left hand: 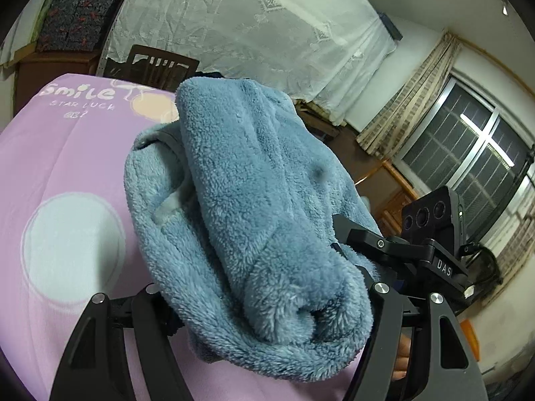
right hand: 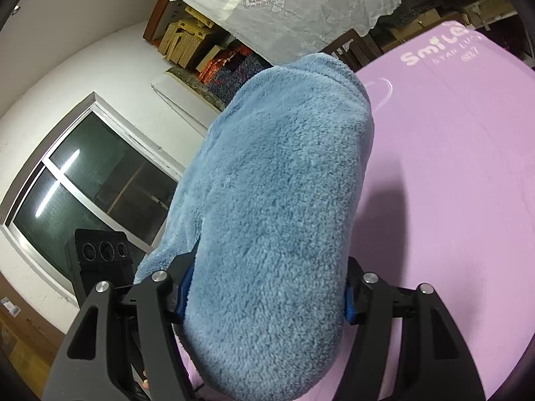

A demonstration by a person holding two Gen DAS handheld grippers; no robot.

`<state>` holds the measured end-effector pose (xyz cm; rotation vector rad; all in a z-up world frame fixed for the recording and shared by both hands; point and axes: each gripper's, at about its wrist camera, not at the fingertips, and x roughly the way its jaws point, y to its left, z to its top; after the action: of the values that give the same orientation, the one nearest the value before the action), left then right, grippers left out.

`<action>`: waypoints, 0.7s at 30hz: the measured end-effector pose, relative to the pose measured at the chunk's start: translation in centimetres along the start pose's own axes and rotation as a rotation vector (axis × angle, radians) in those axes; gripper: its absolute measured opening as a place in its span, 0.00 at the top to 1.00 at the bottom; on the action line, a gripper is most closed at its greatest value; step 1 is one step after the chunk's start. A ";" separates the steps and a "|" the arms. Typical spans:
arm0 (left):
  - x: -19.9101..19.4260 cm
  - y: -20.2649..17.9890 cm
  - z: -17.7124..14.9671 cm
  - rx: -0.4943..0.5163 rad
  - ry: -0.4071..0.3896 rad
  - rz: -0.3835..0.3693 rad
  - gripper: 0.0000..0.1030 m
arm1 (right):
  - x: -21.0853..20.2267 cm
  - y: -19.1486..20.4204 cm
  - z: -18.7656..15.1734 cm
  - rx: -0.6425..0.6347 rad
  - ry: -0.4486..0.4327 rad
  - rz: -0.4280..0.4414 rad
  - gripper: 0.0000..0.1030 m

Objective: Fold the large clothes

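Note:
A large blue fleece garment (left hand: 240,207) is held up over a pink bed sheet (left hand: 60,153). My left gripper (left hand: 264,314) is shut on a thick bunched fold of it, the fleece filling the space between the fingers. My right gripper (right hand: 264,297) is shut on another part of the same garment (right hand: 281,200), which drapes over and hides its fingertips. The right gripper (left hand: 431,234) also shows in the left wrist view, close beside the garment. The left gripper's camera block (right hand: 103,254) shows at the lower left of the right wrist view.
The pink sheet (right hand: 451,183) bears the words "Smile Star Luck" (left hand: 80,95). A dark wooden chair (left hand: 160,70) stands behind the bed under a white lace cloth (left hand: 254,26). Windows (left hand: 468,147) with curtains, boxes and shelves (right hand: 200,43) line the walls.

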<state>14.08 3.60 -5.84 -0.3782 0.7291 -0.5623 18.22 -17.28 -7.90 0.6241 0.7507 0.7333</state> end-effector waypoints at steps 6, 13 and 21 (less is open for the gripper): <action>2.7 2.5 -1.1 -0.057 0.047 0.022 0.29 | 1.8 -2.6 -1.3 0.049 0.053 -0.019 0.39; 5.7 5.3 -1.6 -0.101 0.088 0.040 0.29 | 4.6 -5.0 -1.2 0.056 0.097 -0.061 0.39; 8.8 6.7 -2.4 -0.080 0.188 0.139 0.19 | 7.0 -7.3 -2.0 0.065 0.174 -0.158 0.32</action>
<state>20.08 3.32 -15.43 -0.3484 0.9530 -0.4423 22.92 -15.75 -16.97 0.5572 0.9757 0.6248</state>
